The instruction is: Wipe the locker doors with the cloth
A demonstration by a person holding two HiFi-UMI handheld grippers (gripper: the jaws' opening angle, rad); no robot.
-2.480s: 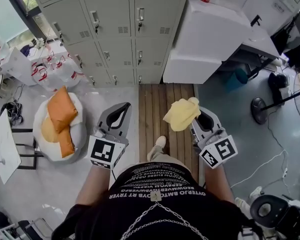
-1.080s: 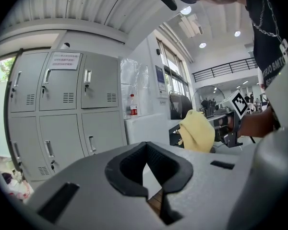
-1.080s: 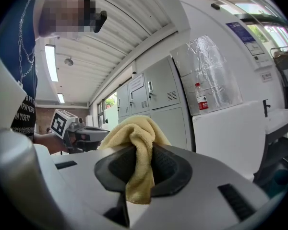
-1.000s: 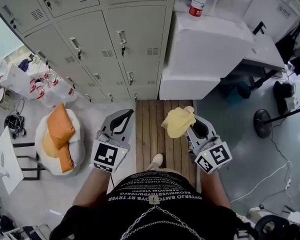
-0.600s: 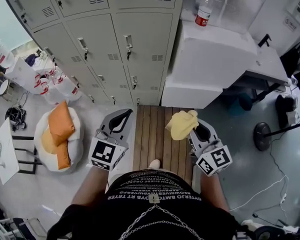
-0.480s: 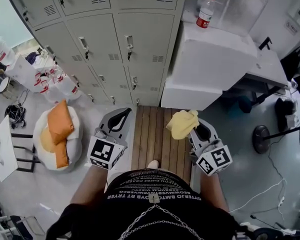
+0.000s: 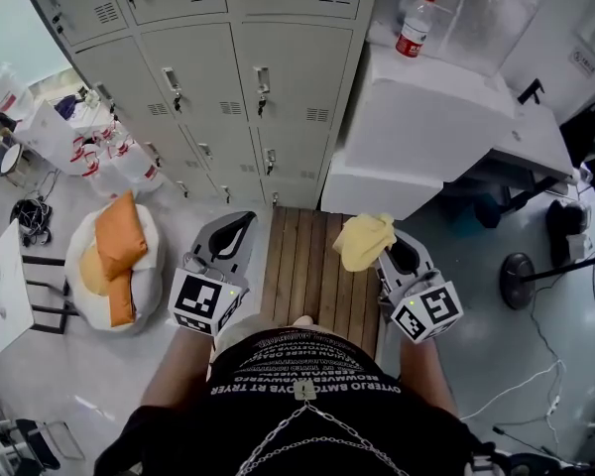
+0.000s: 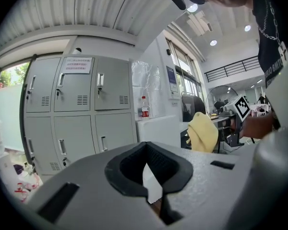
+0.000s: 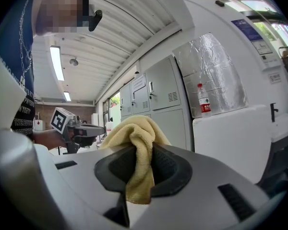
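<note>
Clamping the yellow cloth (image 7: 365, 240), right claw (image 7: 384, 252) faces lockers (image 7: 278, 77); left claw (image 7: 242, 222) closed, empty

A wooden slat mat (image 7: 307, 266) and beanbag (image 7: 155, 266) lie on the floor (image 7: 99, 365).

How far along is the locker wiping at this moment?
Done: the yellow cloth is clamped in the right gripper. In hand: the person stands on the wooden platform facing the locker doors, with the cloth held short of them; the left gripper is shut and empty. Left: all the wiping, since the cloth touches no door.
</note>
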